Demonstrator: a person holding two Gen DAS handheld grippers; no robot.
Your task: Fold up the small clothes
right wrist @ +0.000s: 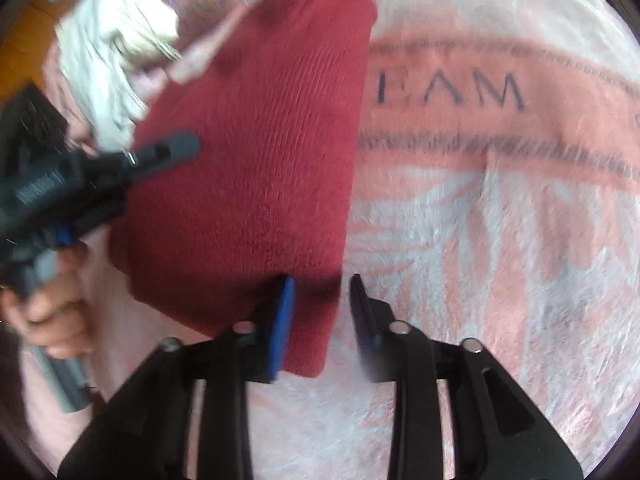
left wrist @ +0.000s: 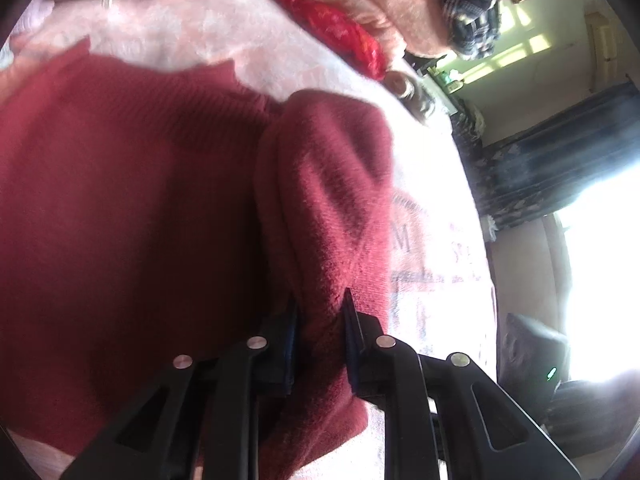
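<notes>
Two views show one maroon knit garment point(left wrist: 132, 208) lying on a pink blanket point(left wrist: 208, 32): from the left wrist, the left hand-held gripper point(left wrist: 320, 312) pinches a raised fold of it, likely to carry that edge over. From the right wrist, the right hand-held gripper point(right wrist: 320, 300) stands apart around the garment's near corner without clamping it, apparently ready to steady the fold.

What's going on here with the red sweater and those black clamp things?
A person is folding a dark red knit garment spread on a pink blanket, using a hand-held gripper in each hand. The left hand-held gripper has a raised fold of the red fabric between its fingers. The right hand-held gripper sits at the garment's near corner with its fingers apart, the corner lying between them. Other clothes are piled at the far edge of the blanket.
</notes>
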